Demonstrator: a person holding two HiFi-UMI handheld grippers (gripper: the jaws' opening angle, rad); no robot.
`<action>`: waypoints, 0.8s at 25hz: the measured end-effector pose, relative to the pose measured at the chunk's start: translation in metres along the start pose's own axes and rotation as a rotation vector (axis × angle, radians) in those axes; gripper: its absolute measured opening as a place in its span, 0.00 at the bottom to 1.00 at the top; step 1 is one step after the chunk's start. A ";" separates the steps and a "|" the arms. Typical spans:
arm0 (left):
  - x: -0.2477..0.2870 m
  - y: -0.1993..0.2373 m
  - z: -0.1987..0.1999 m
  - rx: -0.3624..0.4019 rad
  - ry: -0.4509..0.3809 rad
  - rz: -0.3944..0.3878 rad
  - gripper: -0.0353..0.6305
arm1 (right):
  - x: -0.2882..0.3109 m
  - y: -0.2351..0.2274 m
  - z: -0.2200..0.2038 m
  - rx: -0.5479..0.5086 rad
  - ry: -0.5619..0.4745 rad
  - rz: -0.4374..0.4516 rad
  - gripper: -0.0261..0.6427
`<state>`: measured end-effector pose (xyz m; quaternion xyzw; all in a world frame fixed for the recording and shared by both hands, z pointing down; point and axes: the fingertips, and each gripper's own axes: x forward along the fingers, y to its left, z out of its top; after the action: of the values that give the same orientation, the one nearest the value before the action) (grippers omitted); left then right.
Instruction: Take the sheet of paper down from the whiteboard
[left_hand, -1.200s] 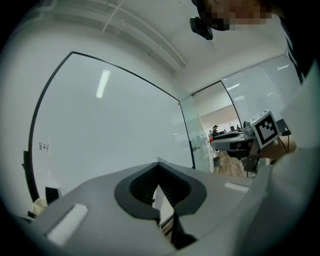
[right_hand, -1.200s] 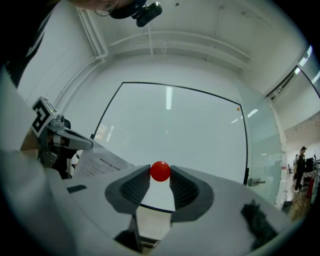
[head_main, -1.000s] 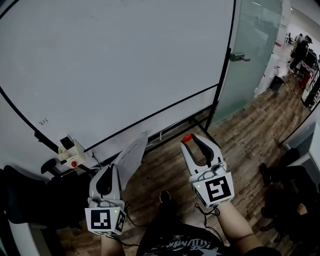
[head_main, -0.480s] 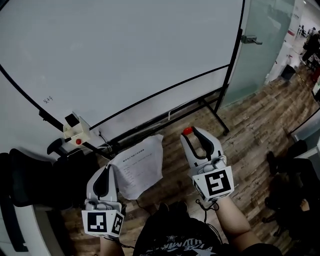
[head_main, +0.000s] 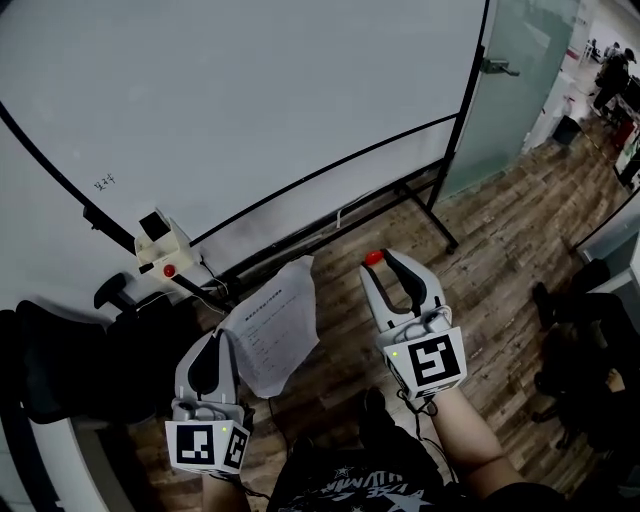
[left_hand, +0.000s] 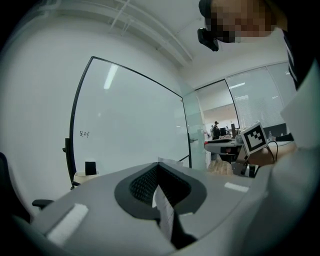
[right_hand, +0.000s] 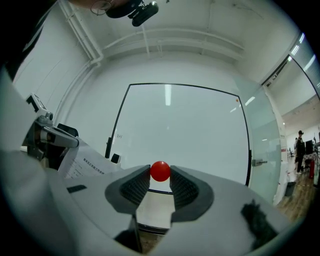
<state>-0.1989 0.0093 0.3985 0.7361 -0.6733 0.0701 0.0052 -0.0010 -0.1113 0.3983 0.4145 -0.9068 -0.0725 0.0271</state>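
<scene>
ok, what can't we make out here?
- Print on the sheet of paper: head view, too small.
- Scribble on the whiteboard: every view, too small.
- Sheet's face: left gripper view, edge-on in the left hand-held gripper.
- Sides of the red ball: right gripper view, jaws cover them.

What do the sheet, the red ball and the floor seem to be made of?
Sheet: thin white paper, matte; it curls and bears print.
Ball: probably plastic, smooth and even red.
Floor: wood-look planks with brown grain; real wood or laminate, I cannot tell.
</scene>
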 end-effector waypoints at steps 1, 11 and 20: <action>-0.006 0.007 -0.003 -0.007 -0.002 -0.013 0.06 | -0.001 0.008 0.003 -0.002 0.004 -0.015 0.24; -0.042 0.059 -0.017 -0.042 -0.050 -0.144 0.06 | -0.011 0.089 0.027 -0.082 0.018 -0.110 0.24; -0.059 0.071 -0.014 -0.066 -0.109 -0.199 0.06 | -0.024 0.120 0.034 -0.119 0.033 -0.149 0.24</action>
<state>-0.2754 0.0629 0.3993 0.8014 -0.5981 0.0068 -0.0002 -0.0792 -0.0122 0.3840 0.4794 -0.8670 -0.1212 0.0613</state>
